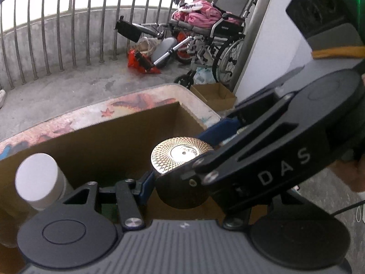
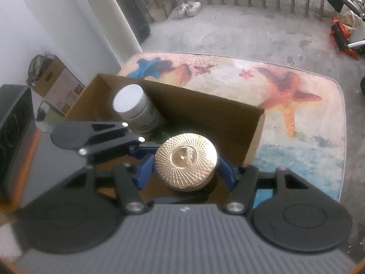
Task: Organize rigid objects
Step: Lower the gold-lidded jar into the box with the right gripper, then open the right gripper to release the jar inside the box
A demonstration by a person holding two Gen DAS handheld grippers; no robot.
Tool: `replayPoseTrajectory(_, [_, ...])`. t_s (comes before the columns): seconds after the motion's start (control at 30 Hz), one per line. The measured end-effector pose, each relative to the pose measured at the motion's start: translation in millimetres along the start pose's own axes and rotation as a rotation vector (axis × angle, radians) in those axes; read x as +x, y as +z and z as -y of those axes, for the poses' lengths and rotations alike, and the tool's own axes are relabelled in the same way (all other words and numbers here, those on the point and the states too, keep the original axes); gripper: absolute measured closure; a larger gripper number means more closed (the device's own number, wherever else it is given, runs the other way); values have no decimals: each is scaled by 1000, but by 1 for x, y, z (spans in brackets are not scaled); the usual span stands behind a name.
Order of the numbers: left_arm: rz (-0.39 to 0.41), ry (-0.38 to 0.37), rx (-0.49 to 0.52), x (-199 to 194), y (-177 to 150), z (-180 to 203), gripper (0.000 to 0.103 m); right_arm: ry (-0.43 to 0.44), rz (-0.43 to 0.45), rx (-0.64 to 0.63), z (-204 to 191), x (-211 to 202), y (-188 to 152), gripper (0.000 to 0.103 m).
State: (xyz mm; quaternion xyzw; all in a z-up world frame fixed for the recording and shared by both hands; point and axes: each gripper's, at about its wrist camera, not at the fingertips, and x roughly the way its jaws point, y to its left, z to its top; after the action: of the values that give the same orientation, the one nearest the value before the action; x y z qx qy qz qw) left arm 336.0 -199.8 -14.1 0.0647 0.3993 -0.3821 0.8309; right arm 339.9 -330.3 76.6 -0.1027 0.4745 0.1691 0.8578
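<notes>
A dark jar with a gold patterned lid (image 2: 185,157) sits between the blue pads of my right gripper (image 2: 186,171), which is shut on it, over an open cardboard box (image 2: 200,105). The jar also shows in the left wrist view (image 1: 181,157). My left gripper (image 1: 180,175) reaches in from the left; one blue finger (image 1: 146,182) lies at the jar's side, the other is hidden behind the right gripper. A white-capped bottle (image 2: 132,107) stands upright in the box's far left corner and shows in the left wrist view (image 1: 37,180).
The box stands on a table with a starfish-print cover (image 2: 296,96). A wheelchair (image 1: 214,29) piled with pink cloth, a small carton (image 1: 214,96) and a red bag (image 1: 139,61) are on the concrete floor. Another carton (image 2: 57,80) stands by the white wall.
</notes>
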Motion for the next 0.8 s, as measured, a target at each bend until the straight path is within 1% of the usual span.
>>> replayPoseTrajectory(0.1, [-21,3,-1,7,-3,-1,46,-32,-20,-34,0,8,2,44])
replayPoseTrajectory(0.17, [-37,-1,-20,11,-2,-4,46,-51,-13,-69,-3,12,3,44])
replayPoseTrajectory(0.3, [-57,-6,-42,13,0,-9,46,-60,-9,-82,-4,15,6,44])
replayPoseTrajectory(0.43, [-162,-16,-88,30,1,-16,46,-84,-8,-113,-8,19,6,45])
replayPoseTrajectory(0.5, [-187,-14,-105,32,0,-19,46,-91,-16,-120,-10,21,4,47])
replayPoseTrajectory(0.63, [-186,-10,-109,32,-1,-22,45,-87,-17,-118,-8,23,4,48])
replayPoseTrajectory(0.7, [-176,-17,-114,29,-1,-23,41,-88,-16,-118,-8,22,4,48])
replayPoseTrajectory(0.8, [-174,-18,-119,27,-1,-24,39,-84,-8,-114,-8,20,4,48])
